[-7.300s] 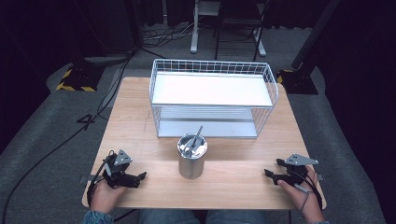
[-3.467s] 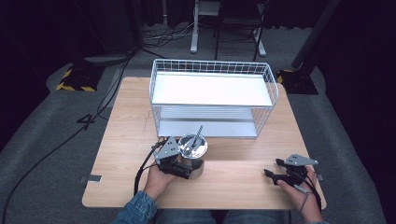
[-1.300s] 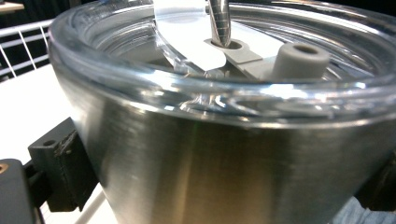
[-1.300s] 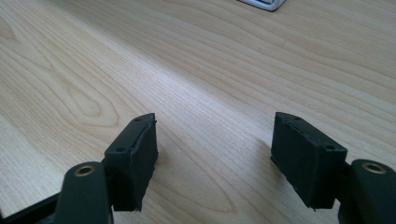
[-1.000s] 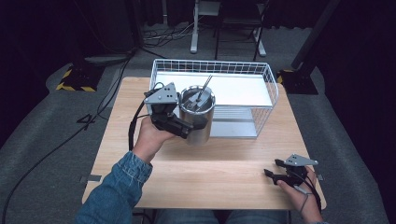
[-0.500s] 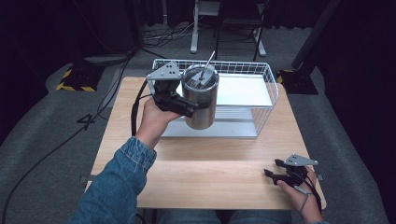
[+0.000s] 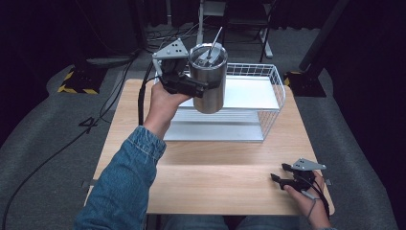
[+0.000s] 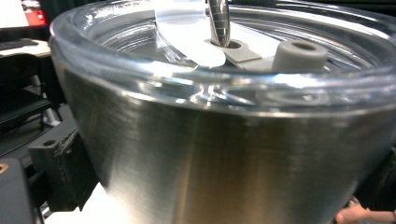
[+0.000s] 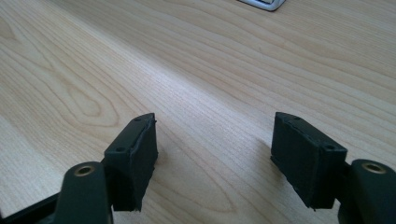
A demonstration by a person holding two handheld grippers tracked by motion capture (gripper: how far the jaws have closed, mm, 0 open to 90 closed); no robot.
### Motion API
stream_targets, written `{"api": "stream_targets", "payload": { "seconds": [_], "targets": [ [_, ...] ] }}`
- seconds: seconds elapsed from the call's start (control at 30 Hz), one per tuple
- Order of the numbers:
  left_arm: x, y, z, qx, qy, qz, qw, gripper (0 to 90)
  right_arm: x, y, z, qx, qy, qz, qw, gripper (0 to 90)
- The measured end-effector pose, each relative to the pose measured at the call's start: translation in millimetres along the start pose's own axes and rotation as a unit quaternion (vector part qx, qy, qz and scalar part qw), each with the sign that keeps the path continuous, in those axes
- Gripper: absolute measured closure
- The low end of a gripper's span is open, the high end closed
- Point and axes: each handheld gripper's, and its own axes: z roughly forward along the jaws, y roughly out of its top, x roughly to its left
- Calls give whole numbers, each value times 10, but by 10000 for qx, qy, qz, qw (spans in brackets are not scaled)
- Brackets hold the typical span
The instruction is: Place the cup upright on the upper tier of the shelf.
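Counter: pale wood counter (image 7: 215, 177) on grey carpet, dark room behind.
Left claw: your left claw (image 7: 194, 87) is raised above the counter's far left part, clamped on the steel tumbler (image 7: 209, 79) just under its rim (your hand wraps the claw body).
Tumbler: upright in the air, in front of the wire basket (image 7: 268, 91) and level with its top; a clear lid (image 8: 196, 56) caps it, and a metal straw (image 7: 216, 39) leans out through the lid's hole.
Basket: white wire, standing on the counter's far half, a white shelf inside.
Right claw: your right claw (image 9: 215, 156) rests low over the counter's near right corner, jaws spread wide with bare wood between them.
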Motion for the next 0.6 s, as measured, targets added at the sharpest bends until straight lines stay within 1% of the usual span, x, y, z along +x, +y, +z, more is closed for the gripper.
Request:
{"api": "stream_targets", "payload": {
  "seconds": [0.1,0.2,0.27,0.37,0.47,0.53,0.6],
  "targets": [
    [59,30,58,6,104,-55,9999,36,-1,0,0,-1,2,4,10000,319],
    [128,39,139,-89,241,-144,9996,36,0,0,0,-3,2,1,10000,319],
    [178,44,203,-121,284,-207,9993,36,0,0,1,-6,7,2,10000,319],
    [244,55,291,-121,409,-198,9989,36,0,-1,1,-8,3,-4,10000,319],
    [299,51,389,-141,594,-102,9981,36,1,-1,0,-6,0,-10,10000,320],
    [322,36,448,-125,657,-101,9977,36,3,0,1,-13,-1,6,10000,320],
    [343,18,496,-93,669,-126,9976,36,3,0,1,-13,2,0,10000,320]
  ]
}}
